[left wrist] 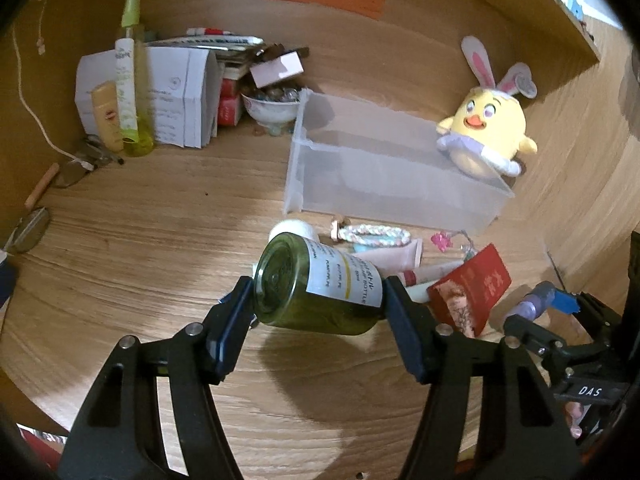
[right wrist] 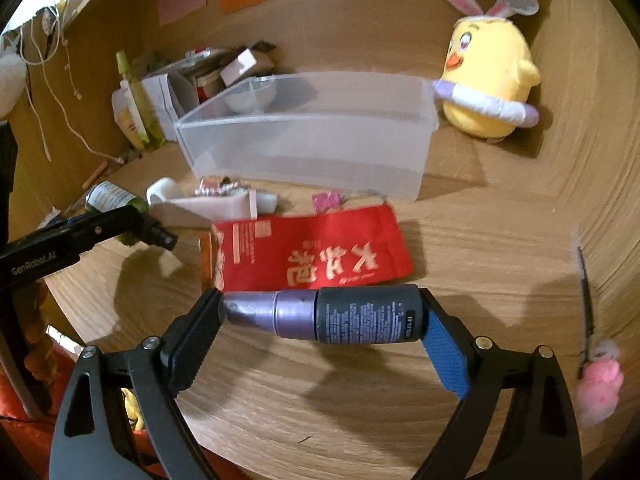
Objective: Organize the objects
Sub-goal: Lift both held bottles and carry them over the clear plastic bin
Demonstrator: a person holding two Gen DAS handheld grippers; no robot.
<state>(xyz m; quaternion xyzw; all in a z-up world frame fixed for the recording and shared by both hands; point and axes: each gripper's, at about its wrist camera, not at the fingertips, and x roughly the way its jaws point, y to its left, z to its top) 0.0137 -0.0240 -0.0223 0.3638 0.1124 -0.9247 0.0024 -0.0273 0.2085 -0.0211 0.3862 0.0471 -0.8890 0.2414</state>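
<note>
Several tubes [left wrist: 404, 254] before clear bin [left wrist: 384, 200]

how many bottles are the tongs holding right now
2. A green bottle lies sideways, clamped in the left tongs; a dark, purple-capped spray bottle is clamped end to end in the right tongs.

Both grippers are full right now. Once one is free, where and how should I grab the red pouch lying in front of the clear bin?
Take the red pouch across its short width, near the middle. It lies flat on the desk, so come from above, tilted in from the near edge, and pinch that edge up. The far edge is crowded by the tubes and the clear bin.
</note>
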